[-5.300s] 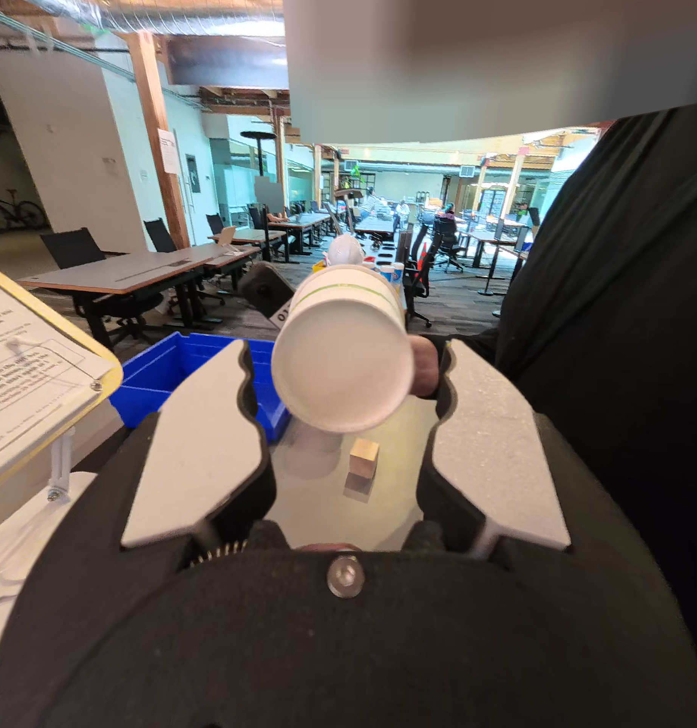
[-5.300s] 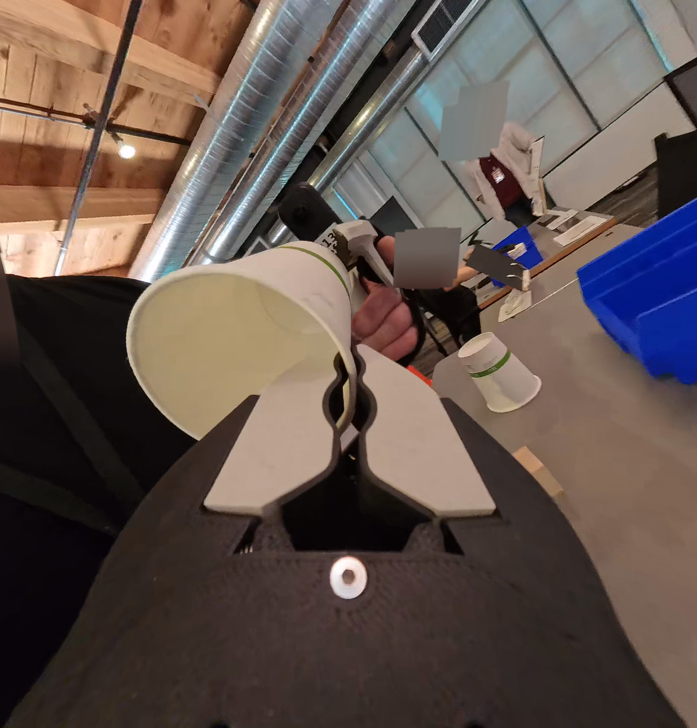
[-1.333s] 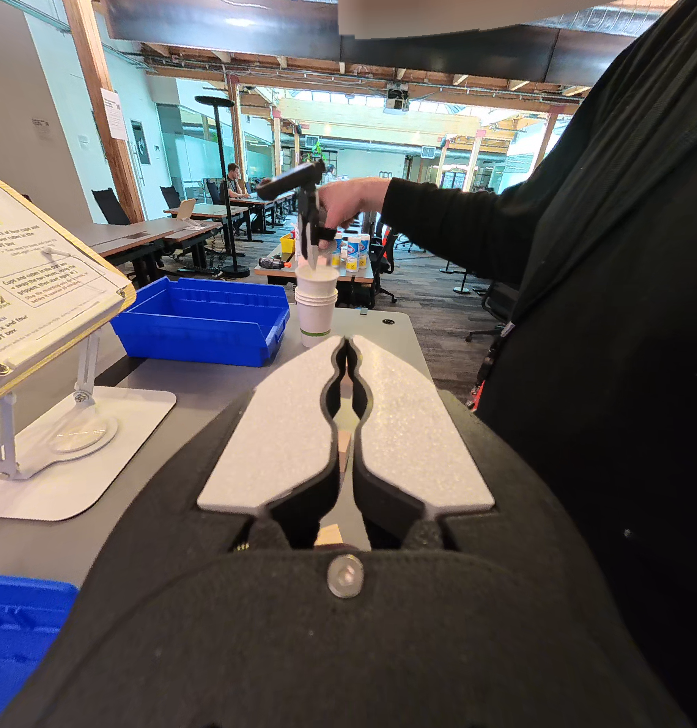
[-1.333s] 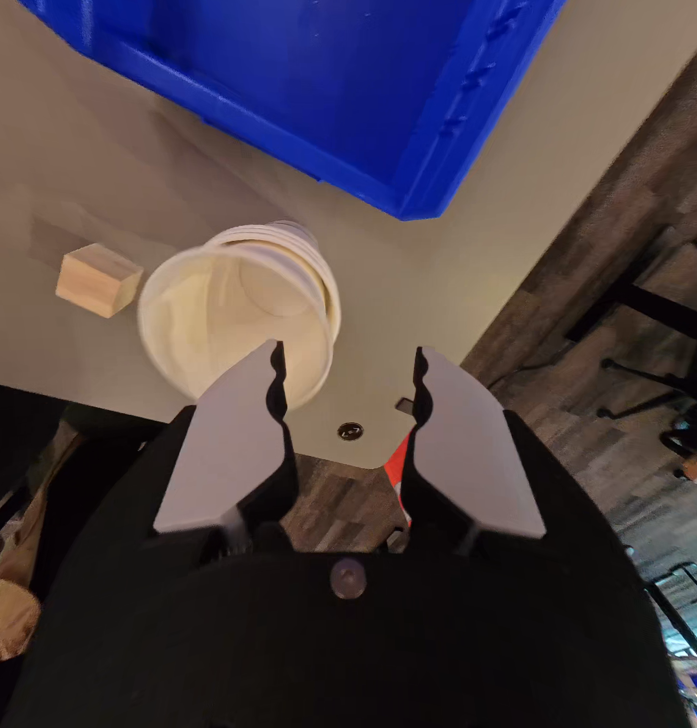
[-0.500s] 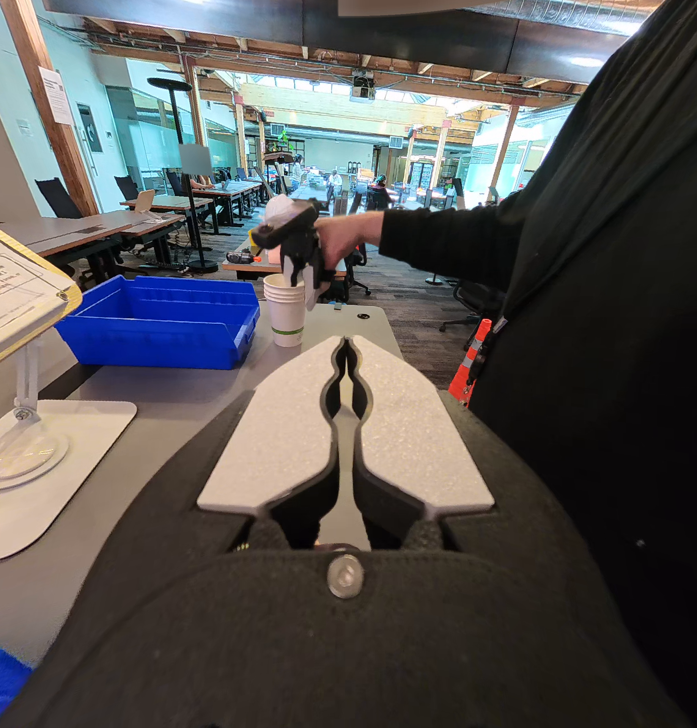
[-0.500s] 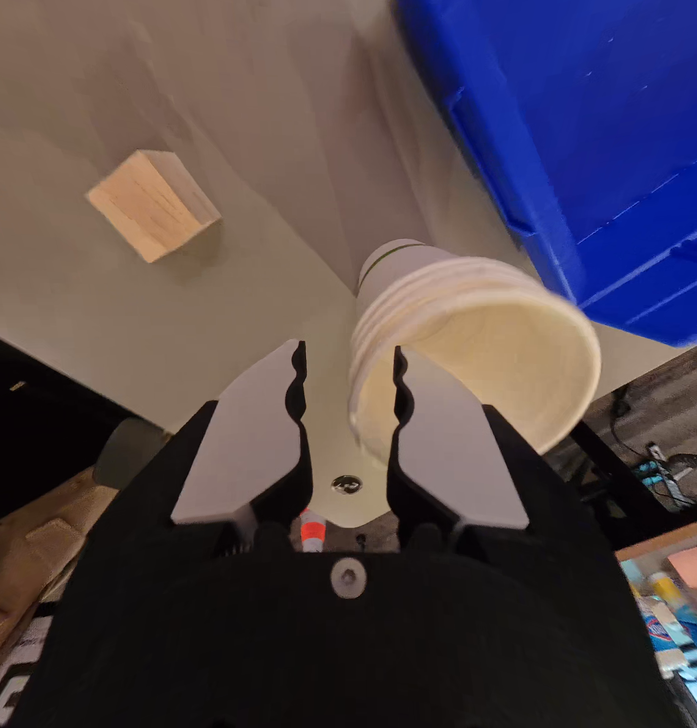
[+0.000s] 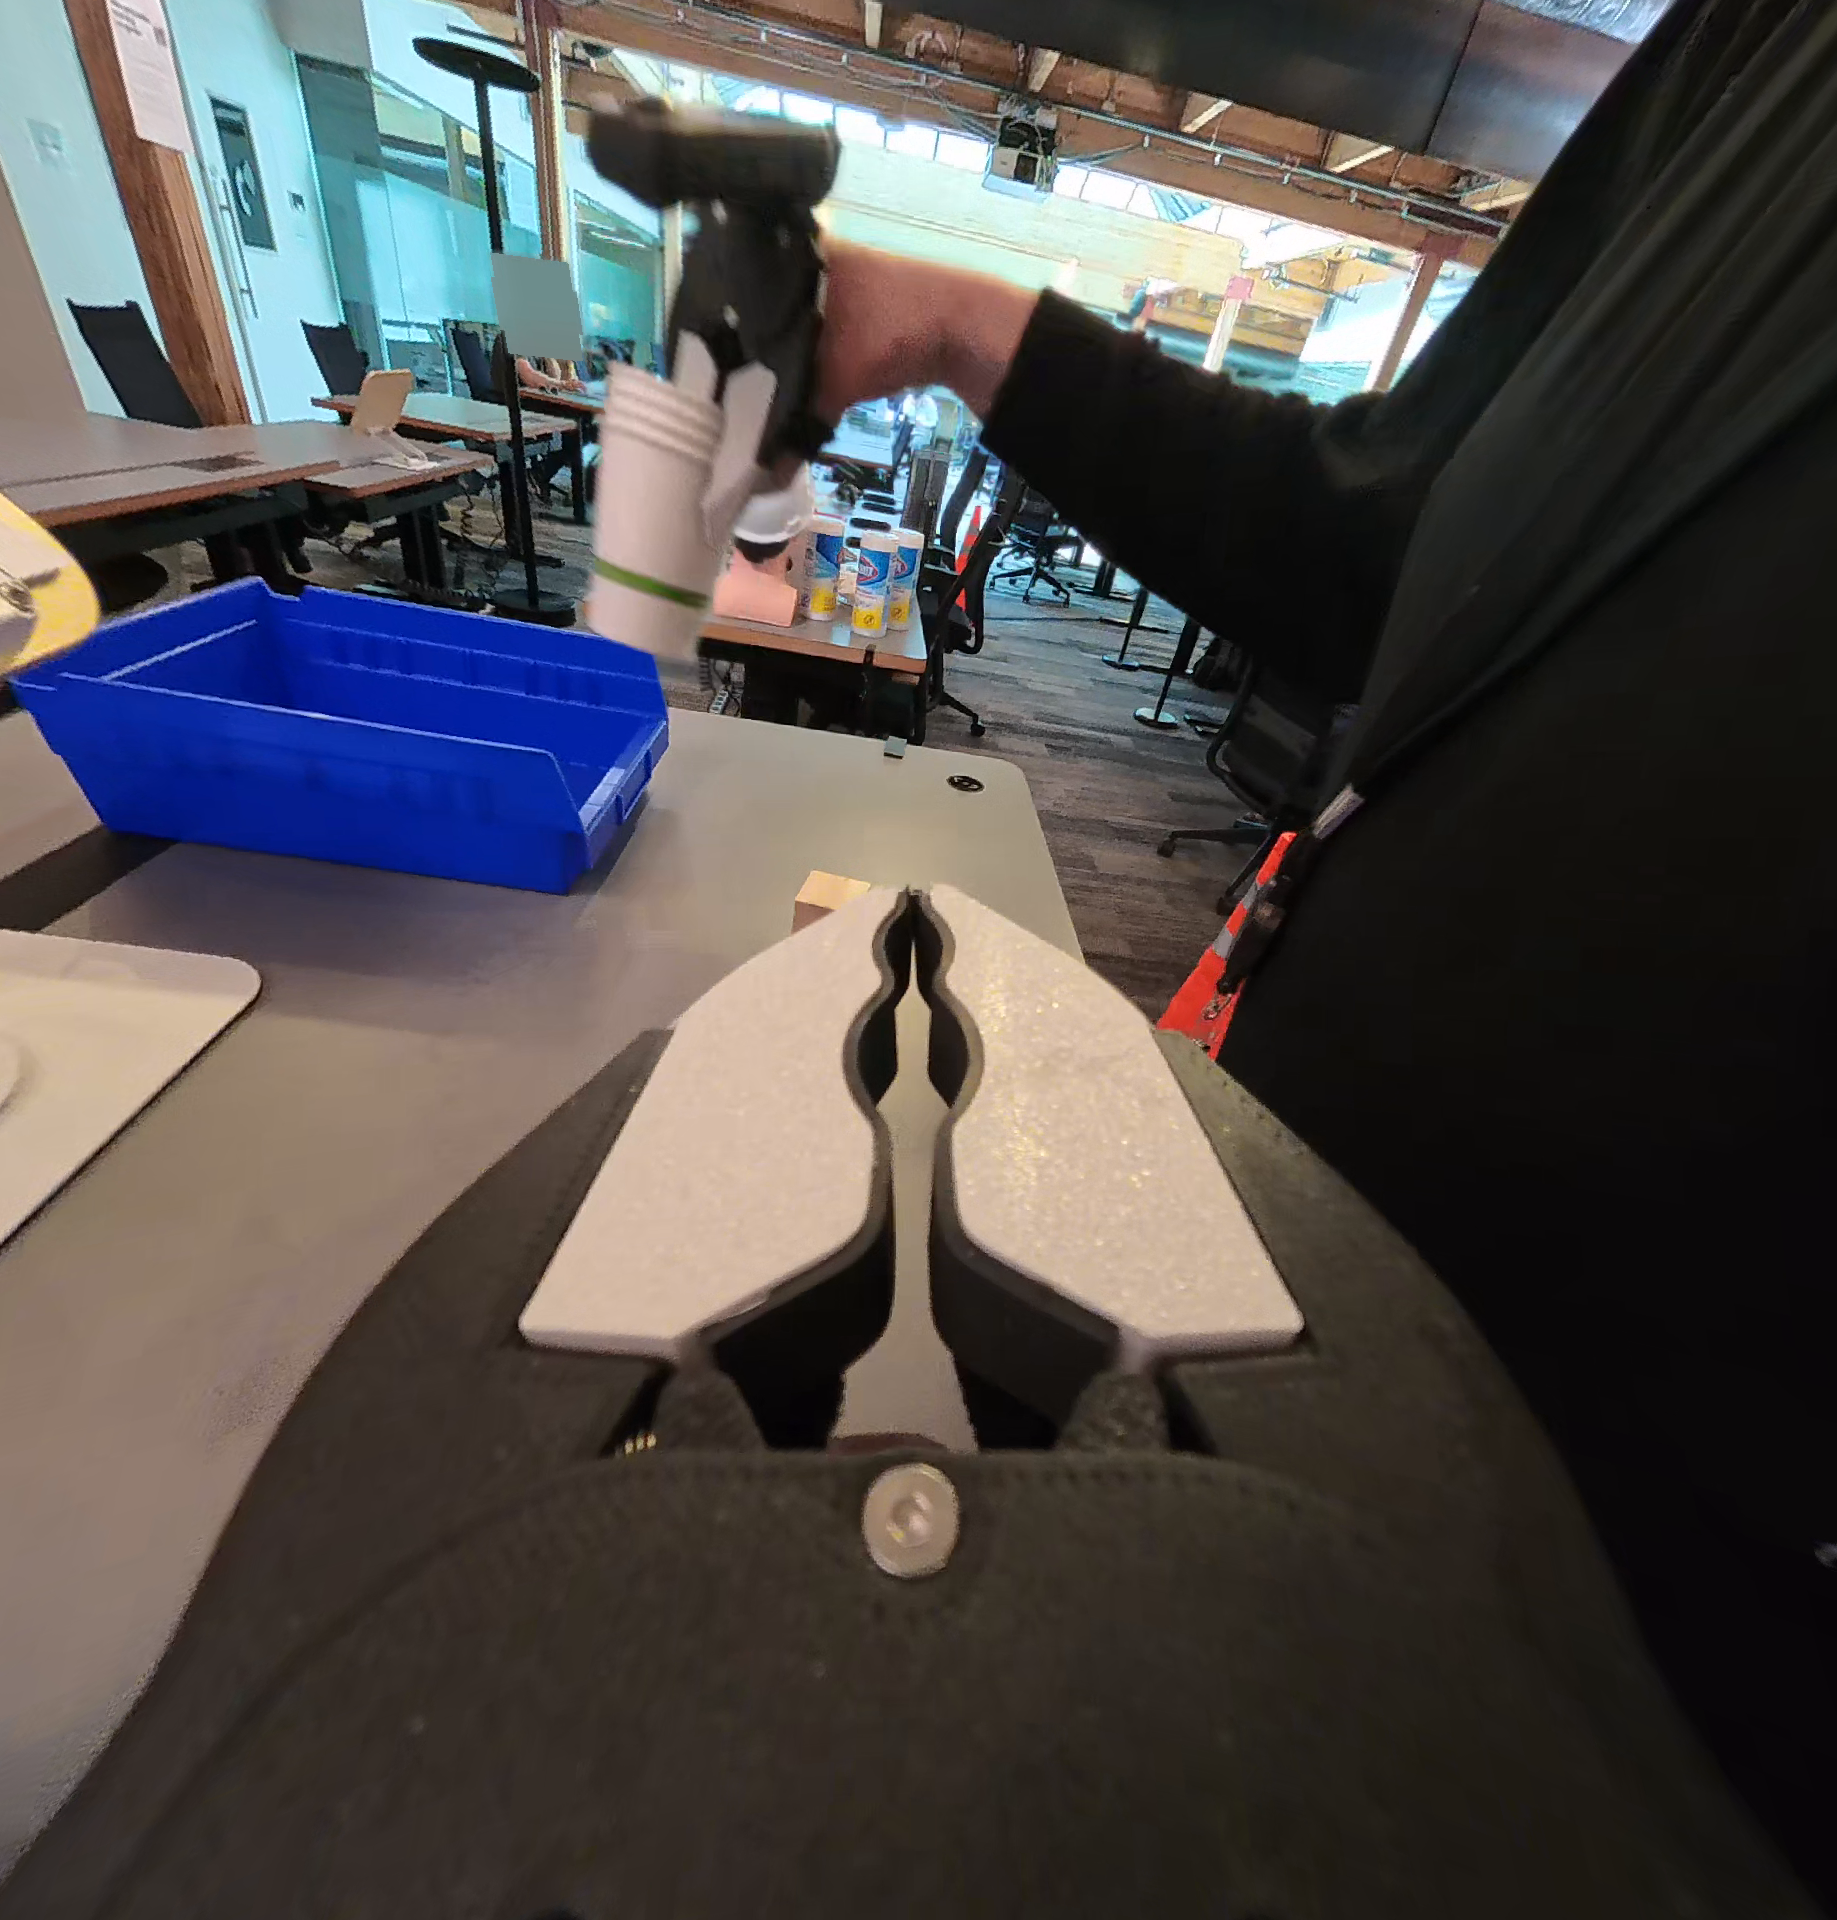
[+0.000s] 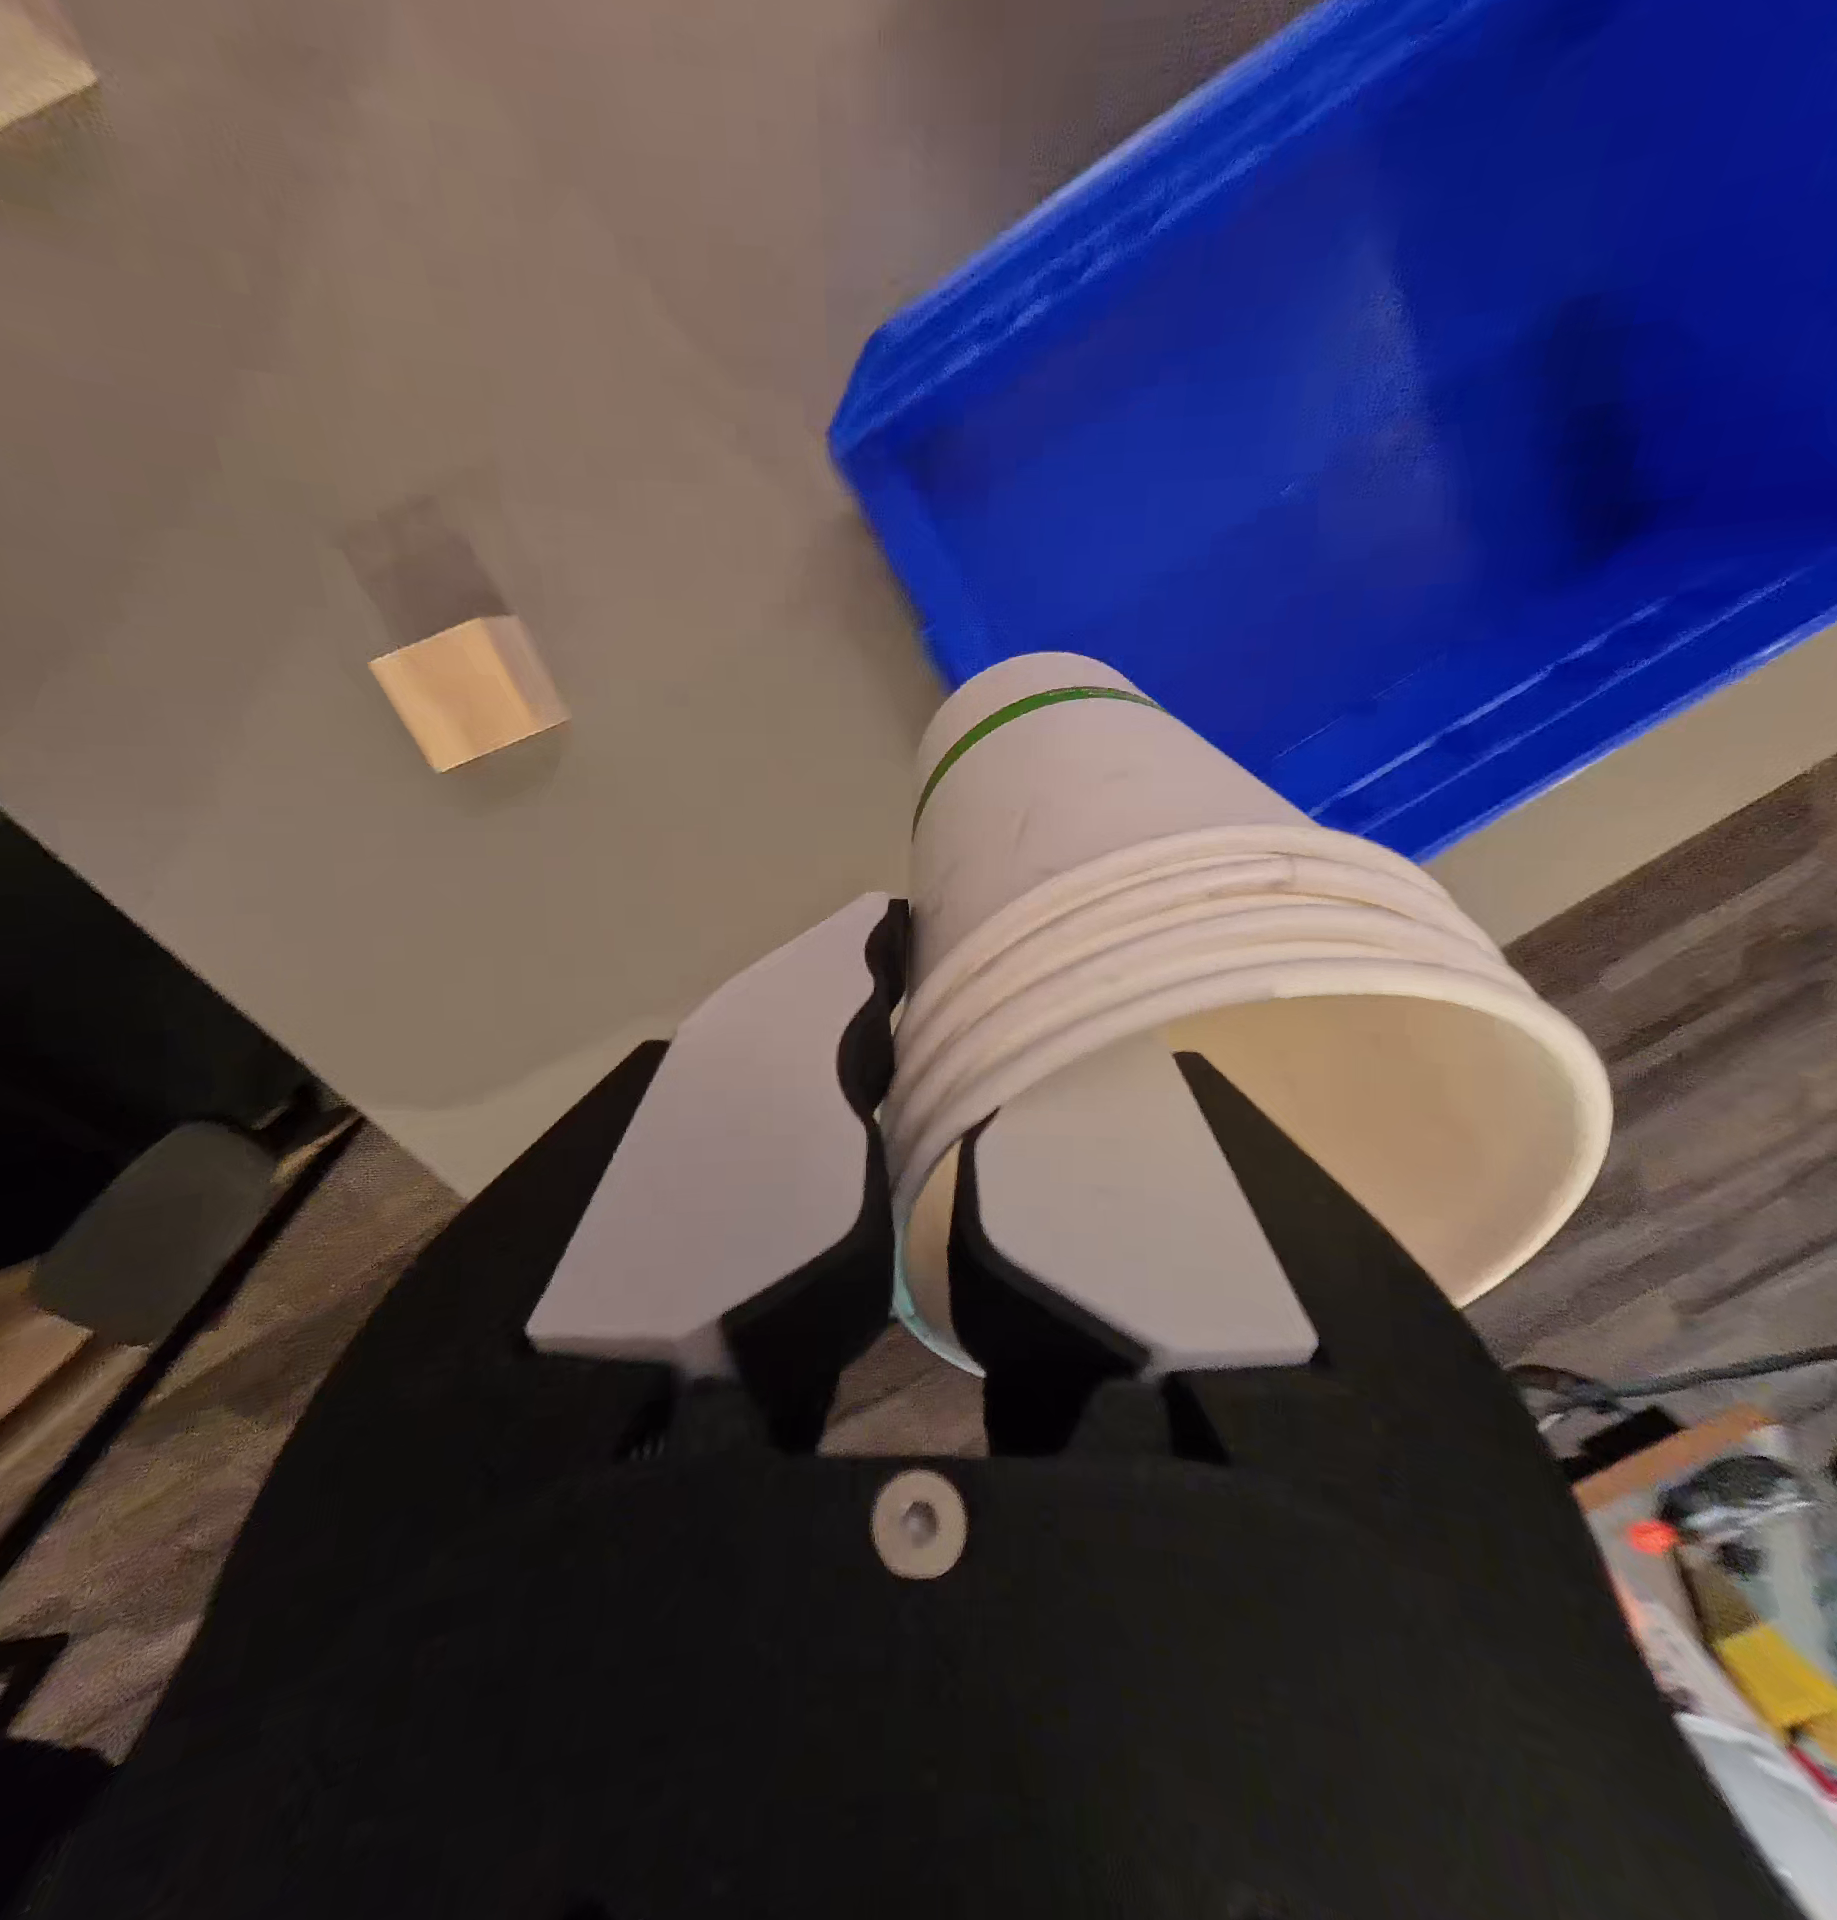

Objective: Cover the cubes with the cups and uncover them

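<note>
Nearest to us in the left wrist view, our left gripper (image 7: 909, 914) has its two grey fingers pressed together with nothing between them, held low over the grey table (image 7: 394, 1039). Just past its fingertips a corner of a wooden cube (image 7: 829, 896) shows on the tabletop, the rest hidden behind the fingers. To the left lies the pale base plate of a stand (image 7: 72, 1060), and farther back on the table sits an open blue plastic bin (image 7: 342, 727). Above the bin's near corner, our right gripper (image 7: 732, 436) is held in a hand (image 7: 893, 332) with a black sleeve, carrying a stack of white paper cups (image 7: 649, 520) in the air, mouths up, clear of the table; this part is blurred.

In the right wrist view, our right gripper (image 8: 919, 997) is clamped on the rim wall of that stack of white paper cups (image 8: 1153, 935): one finger outside, the other inside the mouth. The nested rims show as rings, and a green band circles the outer cup near its base. Below, on the table (image 8: 478, 312), a wooden cube (image 8: 467, 691) lies uncovered beside the blue plastic bin (image 8: 1413, 416); a second wooden cube (image 8: 15, 73) lies at the top left corner, well apart from the first.
</note>
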{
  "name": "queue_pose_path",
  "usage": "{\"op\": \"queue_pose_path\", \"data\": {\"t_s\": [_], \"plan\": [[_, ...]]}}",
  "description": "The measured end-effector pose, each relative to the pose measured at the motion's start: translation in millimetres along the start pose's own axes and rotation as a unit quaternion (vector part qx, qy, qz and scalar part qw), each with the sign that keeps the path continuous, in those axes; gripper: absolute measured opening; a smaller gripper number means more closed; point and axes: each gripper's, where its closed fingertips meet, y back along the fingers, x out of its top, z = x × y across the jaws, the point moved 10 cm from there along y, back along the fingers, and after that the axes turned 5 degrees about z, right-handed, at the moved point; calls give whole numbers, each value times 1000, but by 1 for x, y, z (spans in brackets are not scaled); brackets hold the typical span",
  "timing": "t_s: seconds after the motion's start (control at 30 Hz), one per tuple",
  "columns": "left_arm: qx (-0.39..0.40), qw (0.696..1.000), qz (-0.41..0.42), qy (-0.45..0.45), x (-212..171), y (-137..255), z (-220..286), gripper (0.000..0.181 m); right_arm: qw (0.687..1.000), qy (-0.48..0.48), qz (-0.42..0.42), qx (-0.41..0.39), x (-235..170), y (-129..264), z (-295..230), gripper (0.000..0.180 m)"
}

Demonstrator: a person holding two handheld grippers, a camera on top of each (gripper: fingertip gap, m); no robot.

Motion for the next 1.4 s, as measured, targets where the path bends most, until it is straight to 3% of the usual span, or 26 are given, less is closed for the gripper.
{"op": "queue_pose_path", "data": {"t_s": [0.03, 0.23, 0.43, 0.73, 0.83, 0.9, 0.97, 1.13, 1.27, 1.4], "plan": [[-1, 1000, 1, 4, -3, -6, -1, 0, 1000, 13, 1, -3, 11, 2, 13, 5], [-6, 1000, -3, 23, -15, -46, -1, 0, 997, 54, -51, 2, 57, -63, 100, 5], [24, 999, -7, 37, -21, -60, -1, 0, 995, 70, -74, 22, 87, -131, 165, 5], [69, 997, -6, 45, -23, -63, -10, 0, 989, 83, -114, 39, 107, -197, 204, 7], [72, 996, -8, 47, -24, -64, -15, 0, 990, 84, -108, 42, 114, -199, 205, 13], [67, 997, -8, 48, -23, -66, -18, 0, 990, 80, -113, 37, 115, -198, 206, 32], [62, 997, -12, 46, -23, -67, -19, 0, 991, 78, -104, 35, 115, -193, 205, 38], [51, 998, -17, 44, -23, -67, -18, 0, 996, 65, -67, -5, 111, -153, 193, 53], [49, 998, -12, 39, -22, -64, -17, 0, 996, 82, 13, -24, 99, -88, 139, 49], [38, 998, -12, 39, -24, -65, -14, 0, 986, 138, 87, 39, 76, -52, 37, 42]]}}
